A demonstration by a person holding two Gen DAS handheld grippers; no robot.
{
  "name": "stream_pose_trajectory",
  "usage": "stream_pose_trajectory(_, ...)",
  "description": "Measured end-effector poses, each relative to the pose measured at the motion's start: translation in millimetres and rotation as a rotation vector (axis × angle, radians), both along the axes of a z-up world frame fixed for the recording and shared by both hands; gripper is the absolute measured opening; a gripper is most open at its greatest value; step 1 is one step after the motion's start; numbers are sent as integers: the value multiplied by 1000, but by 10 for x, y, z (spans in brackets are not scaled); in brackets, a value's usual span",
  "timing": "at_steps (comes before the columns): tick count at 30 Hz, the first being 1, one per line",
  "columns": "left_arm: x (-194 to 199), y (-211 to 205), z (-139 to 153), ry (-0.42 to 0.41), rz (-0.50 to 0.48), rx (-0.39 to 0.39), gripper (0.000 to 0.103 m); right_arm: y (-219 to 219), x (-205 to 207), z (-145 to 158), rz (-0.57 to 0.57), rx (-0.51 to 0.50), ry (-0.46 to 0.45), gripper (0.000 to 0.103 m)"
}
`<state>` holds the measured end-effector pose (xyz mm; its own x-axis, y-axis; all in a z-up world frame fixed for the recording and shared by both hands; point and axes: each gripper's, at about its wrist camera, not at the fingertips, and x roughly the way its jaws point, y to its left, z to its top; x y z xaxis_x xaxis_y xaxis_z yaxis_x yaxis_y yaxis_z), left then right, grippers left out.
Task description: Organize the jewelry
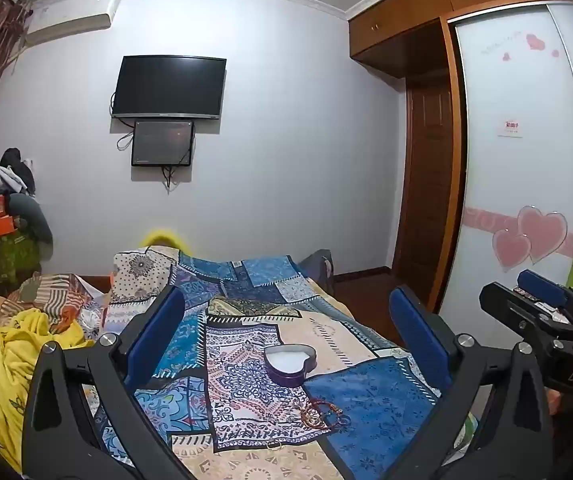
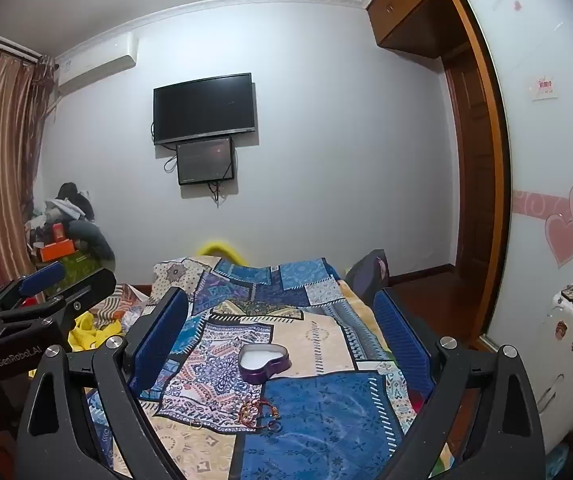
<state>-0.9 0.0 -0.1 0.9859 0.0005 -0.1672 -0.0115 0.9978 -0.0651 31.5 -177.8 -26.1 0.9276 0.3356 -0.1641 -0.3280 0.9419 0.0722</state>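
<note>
Both tongs are hovering over the bed (image 1: 366,408), spread wide, nothing between the pads. Left tongs (image 1: 286,312); right tongs (image 2: 282,312). Heart-shaped purple box (image 2: 264,362) is lying open on the patchwork cover, white lining showing. Tangle of bracelets (image 2: 258,414), possibly several strands, is resting just in front of the box, apart from it.

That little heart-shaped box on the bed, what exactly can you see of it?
The heart-shaped box is a shallow tin-like container with dark purple walls and a pale, whitish inside that looks empty. It has no lid on and sits flat and upright on the patterned bedspread, its open top facing up. Nothing touches it but the cloth beneath. A small tangle of bracelets lies apart from it, nearer the camera. Neither gripper reaches it.
</note>
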Motion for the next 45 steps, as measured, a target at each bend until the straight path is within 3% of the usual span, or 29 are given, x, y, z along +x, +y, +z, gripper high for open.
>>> stream_pose_trajectory(45, 102, 38, -112, 26, 0, -8, 103, 55, 38, -111, 1, -5, 28, 93)
